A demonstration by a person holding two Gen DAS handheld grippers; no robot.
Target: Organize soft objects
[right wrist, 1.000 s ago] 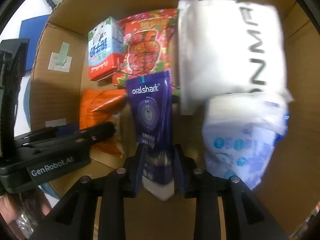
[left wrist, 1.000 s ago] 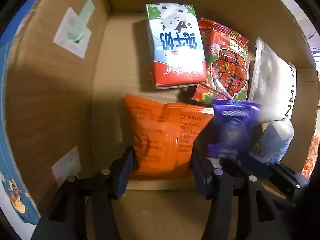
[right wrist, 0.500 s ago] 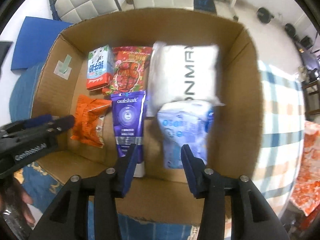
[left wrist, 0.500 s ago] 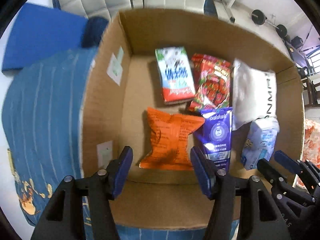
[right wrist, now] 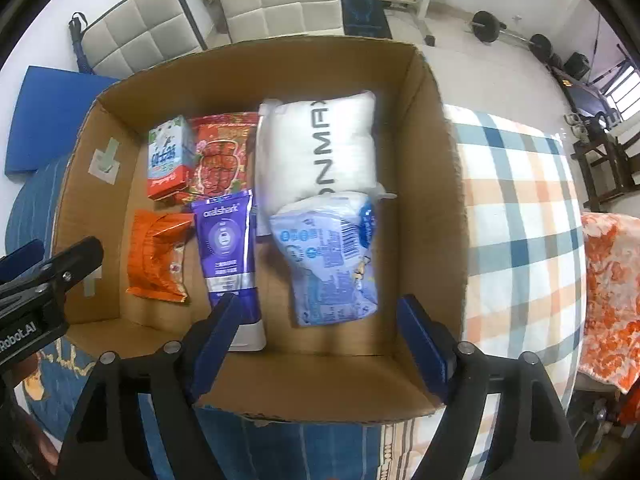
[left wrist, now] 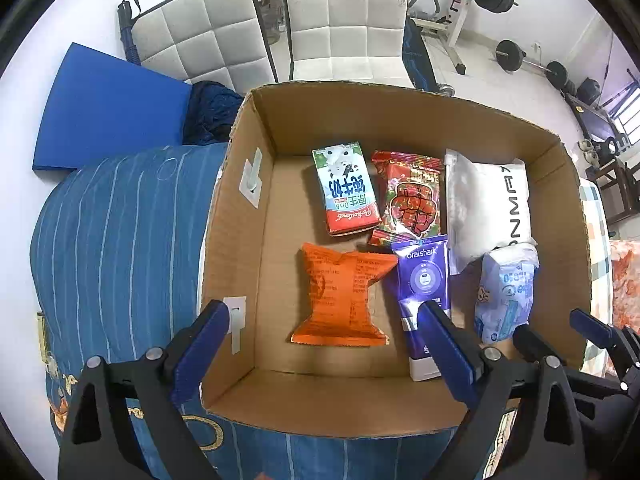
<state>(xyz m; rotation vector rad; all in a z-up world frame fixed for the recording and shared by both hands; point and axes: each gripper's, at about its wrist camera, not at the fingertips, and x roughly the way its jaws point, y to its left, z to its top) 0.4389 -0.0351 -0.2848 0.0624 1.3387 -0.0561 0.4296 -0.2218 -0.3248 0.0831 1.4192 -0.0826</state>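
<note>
At the bottom of each view, the left gripper (left wrist: 326, 344) and the right gripper (right wrist: 316, 334) both hang wide open, holding nothing, above the near edge of a cardboard box (right wrist: 434, 208). The left one's side reads "Robot.AI" at the lower left of the right view.

Inside the box, the near row has an orange snack bag (left wrist: 340, 294), a purple "oralshark" tube (left wrist: 424, 284) and a blue-and-white pack (right wrist: 330, 256).

Behind them lie a milk carton (left wrist: 346, 188) marked "DHA", a red flowery packet (left wrist: 412, 196) and a white pillow bag (right wrist: 320, 148) reading "NMA".

At the top of the frame stand two white chairs (left wrist: 344, 20).
</note>
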